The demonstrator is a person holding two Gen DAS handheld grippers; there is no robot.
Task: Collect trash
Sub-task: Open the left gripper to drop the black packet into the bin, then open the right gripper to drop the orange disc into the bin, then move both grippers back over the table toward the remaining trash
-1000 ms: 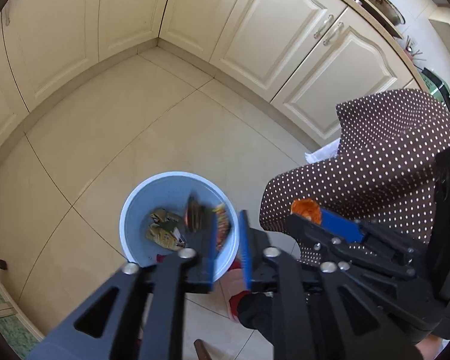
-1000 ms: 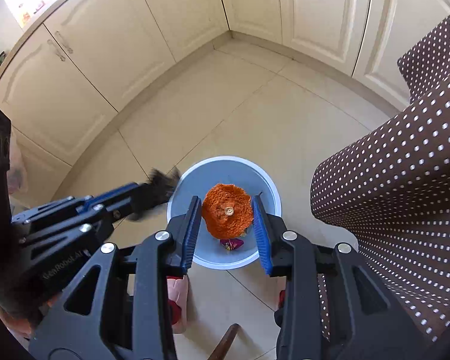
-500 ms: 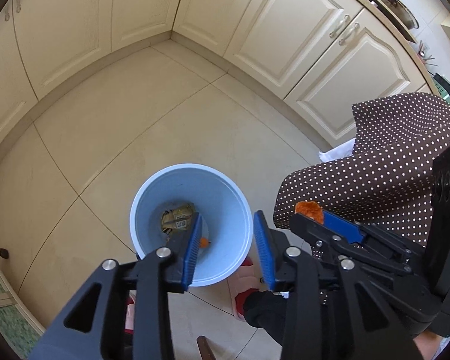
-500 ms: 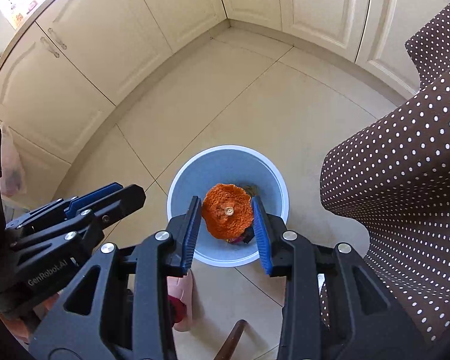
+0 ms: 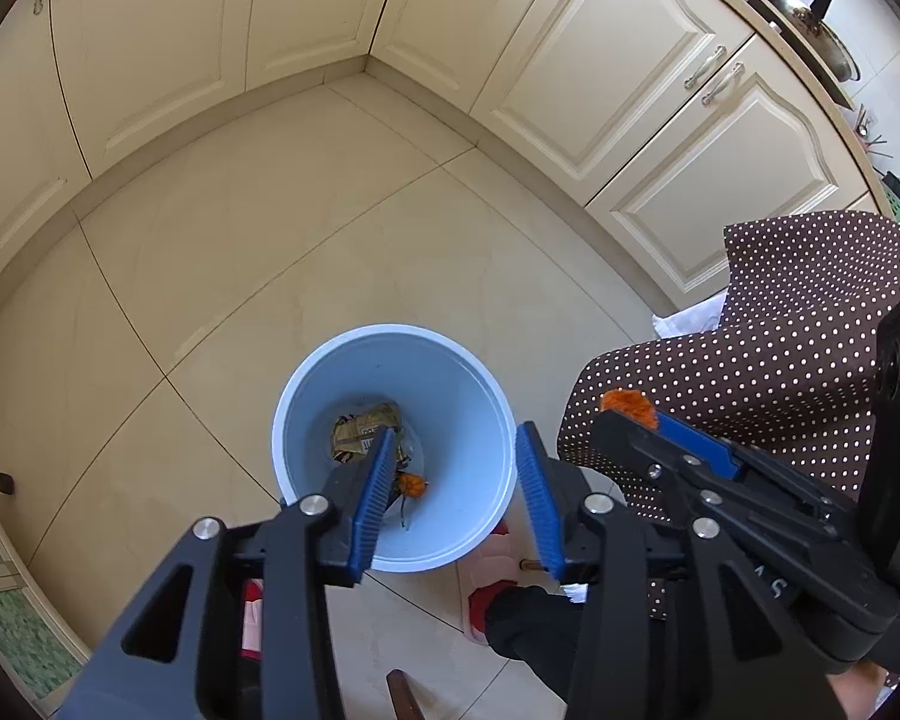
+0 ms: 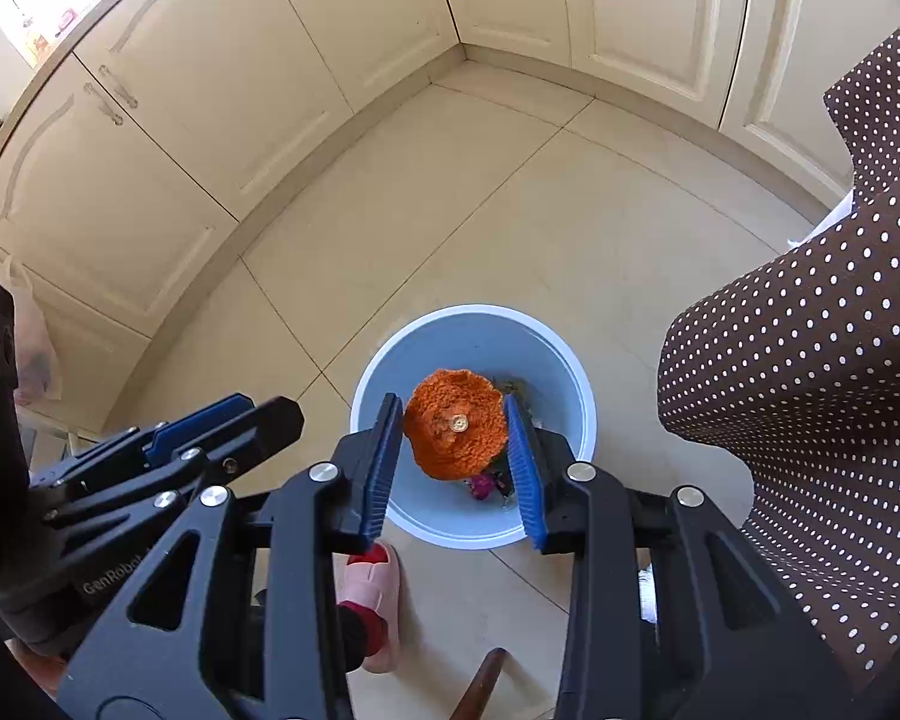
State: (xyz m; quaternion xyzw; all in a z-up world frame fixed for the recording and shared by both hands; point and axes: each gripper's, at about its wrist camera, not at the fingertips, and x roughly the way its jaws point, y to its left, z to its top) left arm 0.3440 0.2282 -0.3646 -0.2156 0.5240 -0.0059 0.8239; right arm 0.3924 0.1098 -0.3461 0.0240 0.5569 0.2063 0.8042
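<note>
Bright, sharp daylight; glare blows out the countertop [image 6: 42,18] upper left of the bin [image 6: 474,432]; fisheye bends the dark-vignetted edges.

bin [image 5: 306,396] mouth open, dotted cloth [image 5: 750,360] rt

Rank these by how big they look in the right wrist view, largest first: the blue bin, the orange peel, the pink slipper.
1. Blue bin.
2. Orange peel, though it is held nearer the camera than the bin, which inflates it.
3. Pink slipper, partly hidden behind the fingers, so its rank against the peel is unsure.
</note>
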